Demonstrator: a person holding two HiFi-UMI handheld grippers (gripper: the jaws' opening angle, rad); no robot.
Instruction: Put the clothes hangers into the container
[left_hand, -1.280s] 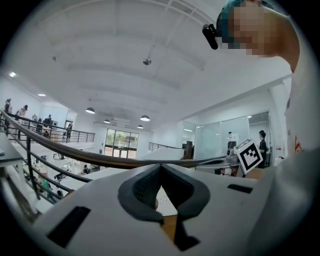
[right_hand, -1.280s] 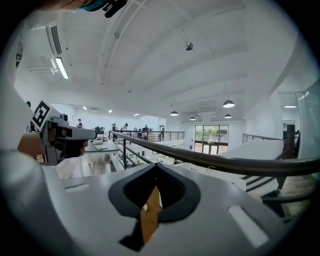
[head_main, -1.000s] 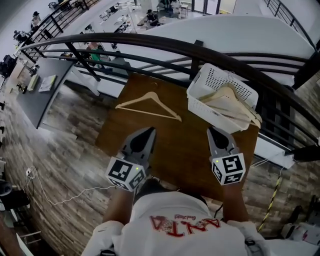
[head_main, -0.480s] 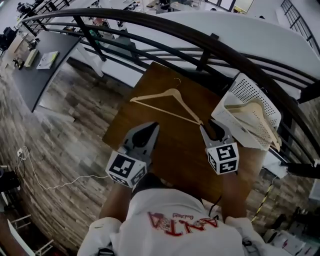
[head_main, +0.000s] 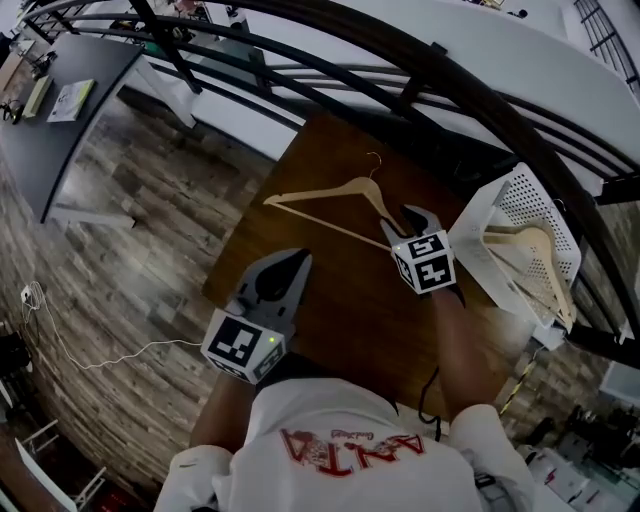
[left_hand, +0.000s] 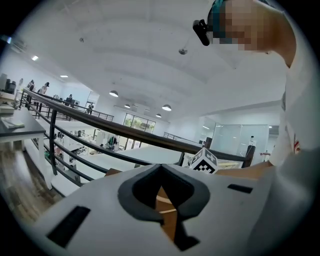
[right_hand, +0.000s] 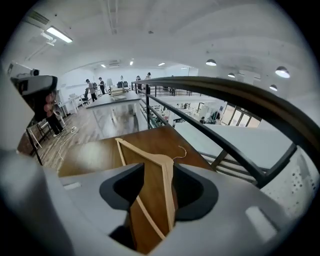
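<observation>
The right gripper (head_main: 408, 218), at frame centre, has just been opening its jaws, which stand apart around the right end of the wooden clothes hanger (head_main: 320, 191) lying flat on the brown table (head_main: 330, 300), not pinching it. The left gripper (head_main: 283, 265), lower left, is closed on nothing. The white perforated basket (head_main: 480, 225) at the right holds other hangers (head_main: 535, 255).

Wooden hanger (head_main: 362, 186) lies flat near white basket (head_main: 475, 250) holding hangers (head_main: 535, 245).

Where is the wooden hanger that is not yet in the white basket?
In the head view, the hanger lies flat on the brown table, near its far edge, to the left of the white basket.
</observation>
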